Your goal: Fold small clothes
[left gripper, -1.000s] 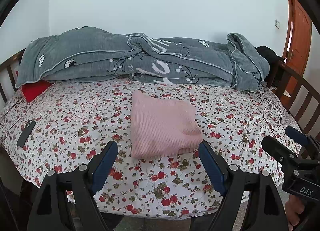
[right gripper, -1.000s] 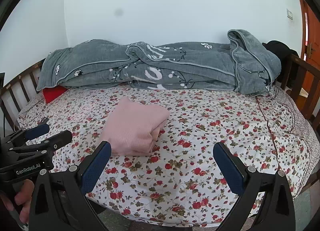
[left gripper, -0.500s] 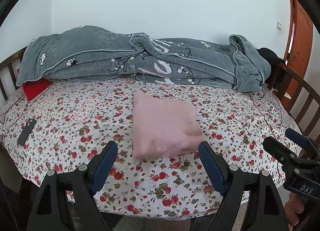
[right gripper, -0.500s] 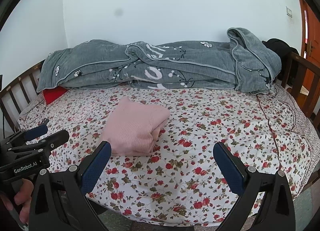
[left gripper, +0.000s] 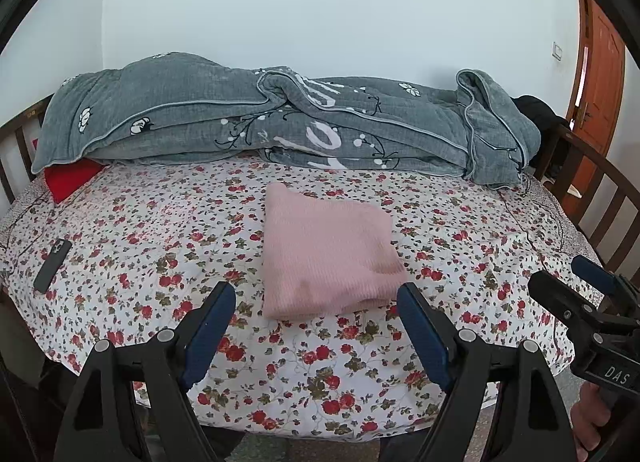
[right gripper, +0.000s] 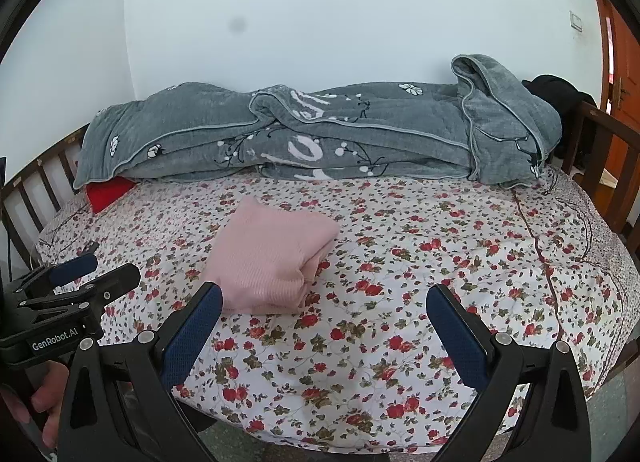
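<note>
A pink knitted garment (left gripper: 326, 256) lies folded into a flat packet in the middle of the flowered bed sheet (left gripper: 160, 262); it also shows in the right wrist view (right gripper: 270, 258). My left gripper (left gripper: 316, 318) is open and empty, held near the bed's front edge just short of the garment. My right gripper (right gripper: 324, 318) is open and empty, to the right of the garment, over the sheet's front part. Each gripper shows at the edge of the other's view: the right one (left gripper: 576, 290) and the left one (right gripper: 86, 276).
A grey quilt (left gripper: 280, 122) is heaped along the far side against the wall. A red cushion (left gripper: 72, 178) peeks out at the far left. A dark phone (left gripper: 52, 264) lies on the sheet at left. Wooden rails (left gripper: 592, 190) flank the bed; an orange door (left gripper: 600, 74) stands at right.
Both grippers have pulled back and risen slightly, so the bed sits a little lower in view. The garment has not moved.
</note>
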### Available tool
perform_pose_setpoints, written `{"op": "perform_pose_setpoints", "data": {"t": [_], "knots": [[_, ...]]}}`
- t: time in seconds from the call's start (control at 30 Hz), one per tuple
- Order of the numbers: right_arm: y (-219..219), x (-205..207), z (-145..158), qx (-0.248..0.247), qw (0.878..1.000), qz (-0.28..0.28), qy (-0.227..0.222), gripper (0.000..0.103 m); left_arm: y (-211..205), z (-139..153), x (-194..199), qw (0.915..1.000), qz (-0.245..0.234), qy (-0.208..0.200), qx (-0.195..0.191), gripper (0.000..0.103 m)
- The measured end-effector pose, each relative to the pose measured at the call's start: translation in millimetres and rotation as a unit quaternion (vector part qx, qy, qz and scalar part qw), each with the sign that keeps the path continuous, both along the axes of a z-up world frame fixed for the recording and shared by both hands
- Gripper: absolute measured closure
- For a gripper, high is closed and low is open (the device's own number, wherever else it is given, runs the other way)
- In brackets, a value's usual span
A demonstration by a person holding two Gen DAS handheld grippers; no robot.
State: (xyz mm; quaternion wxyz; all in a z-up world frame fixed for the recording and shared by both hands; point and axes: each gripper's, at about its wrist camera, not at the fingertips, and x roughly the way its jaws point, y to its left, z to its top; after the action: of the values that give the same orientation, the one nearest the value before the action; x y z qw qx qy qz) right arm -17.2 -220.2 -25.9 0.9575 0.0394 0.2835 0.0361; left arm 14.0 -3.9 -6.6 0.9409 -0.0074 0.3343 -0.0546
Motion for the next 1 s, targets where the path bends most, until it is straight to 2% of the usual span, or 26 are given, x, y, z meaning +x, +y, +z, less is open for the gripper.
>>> {"op": "perform_pose_setpoints", "data": {"t": [1.0], "knots": [[-0.5,-2.0,4.3,-0.002,1.0,-0.001,-0.003,0.003,-1.5,6.0,-1.7,0.9999,-0.001,-0.004,-0.011,0.021]]}}
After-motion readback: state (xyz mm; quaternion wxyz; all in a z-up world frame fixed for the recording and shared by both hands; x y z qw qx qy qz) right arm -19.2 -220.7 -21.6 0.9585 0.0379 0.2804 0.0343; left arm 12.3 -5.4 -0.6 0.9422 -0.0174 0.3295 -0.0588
